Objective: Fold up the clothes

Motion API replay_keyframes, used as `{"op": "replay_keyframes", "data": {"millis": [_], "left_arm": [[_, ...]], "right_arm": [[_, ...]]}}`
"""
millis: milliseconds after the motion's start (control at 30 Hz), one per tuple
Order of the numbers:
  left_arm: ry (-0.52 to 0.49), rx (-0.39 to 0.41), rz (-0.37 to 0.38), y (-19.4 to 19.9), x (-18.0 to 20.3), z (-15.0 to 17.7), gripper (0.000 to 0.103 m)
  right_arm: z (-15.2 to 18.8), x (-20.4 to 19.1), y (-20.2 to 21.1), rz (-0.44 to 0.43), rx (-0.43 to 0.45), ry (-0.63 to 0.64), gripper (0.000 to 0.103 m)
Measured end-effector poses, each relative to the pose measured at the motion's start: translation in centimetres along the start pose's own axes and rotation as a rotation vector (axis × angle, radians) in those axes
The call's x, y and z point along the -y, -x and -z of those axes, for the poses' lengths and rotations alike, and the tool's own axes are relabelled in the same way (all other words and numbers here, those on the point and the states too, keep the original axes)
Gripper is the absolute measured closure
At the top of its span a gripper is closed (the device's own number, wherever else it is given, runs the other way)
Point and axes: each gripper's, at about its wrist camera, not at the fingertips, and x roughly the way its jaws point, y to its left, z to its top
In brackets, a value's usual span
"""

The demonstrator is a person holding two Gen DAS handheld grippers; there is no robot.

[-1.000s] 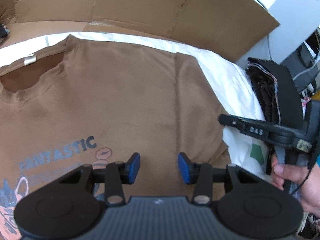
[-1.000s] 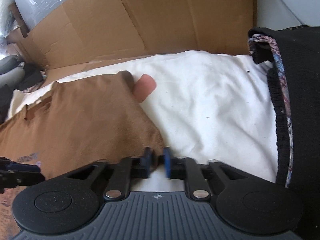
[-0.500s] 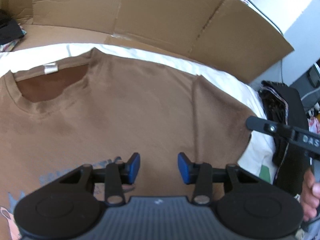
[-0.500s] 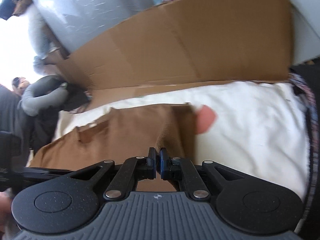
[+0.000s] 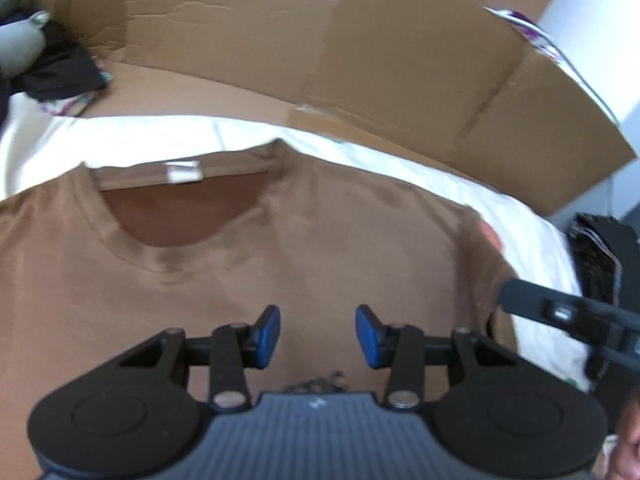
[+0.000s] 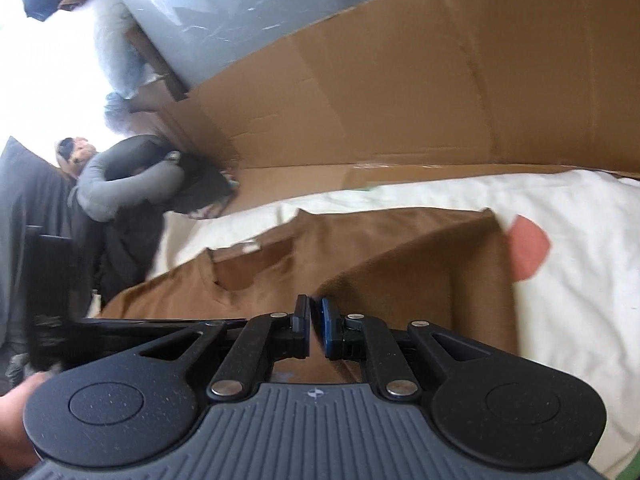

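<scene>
A brown T-shirt [image 5: 340,248] lies face up on a white sheet [image 5: 160,140], its collar and white label [image 5: 183,171] towards the cardboard. My left gripper [image 5: 318,334] hovers over the chest just below the collar, open, with nothing between its blue pads. My right gripper [image 6: 316,320] pinches the edge of the shirt's right sleeve [image 6: 420,264], which rises in a ridge towards the pads. Its jaws are starting to open, and only a thin gap shows. In the left wrist view the right gripper [image 5: 506,294] comes in from the right at the sleeve's edge.
A tall cardboard wall [image 5: 360,48] runs behind the sheet. Dark folded clothes [image 5: 600,256] lie at the right. A grey neck pillow [image 6: 132,184] and dark garments sit at the left. A pink patch [image 6: 526,250] shows on the sheet beside the sleeve.
My left gripper has travelled up the shirt from the printed lettering to just below the collar. My right gripper has risen, drawing the sleeve inward over the shirt.
</scene>
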Motion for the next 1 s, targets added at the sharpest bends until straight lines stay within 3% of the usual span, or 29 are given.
{"op": "replay_keyframes", "data": {"millis": [167, 500, 700, 1000], "left_arm": [[0.019, 0.006, -0.029, 0.2, -1.0, -0.2, 0.059], [0.004, 0.007, -0.018, -0.1, 0.2, -0.5, 0.058], [0.009, 0.018, 0.026, -0.4, 1.2, -1.0, 0.054], [-0.054, -0.002, 0.060, -3.6, 2.6, -1.4, 0.047]], "right_arm": [[0.2, 0.3, 1.1, 0.009, 0.010, 0.012, 0.081], [2.9, 3.8, 3.3, 0.076, -0.043, 0.030, 0.081], [4.3, 5.5, 3.5, 0.118, -0.082, 0.035, 0.081], [6.7, 7.4, 3.9, 0.179, -0.141, 0.072, 0.080]]}}
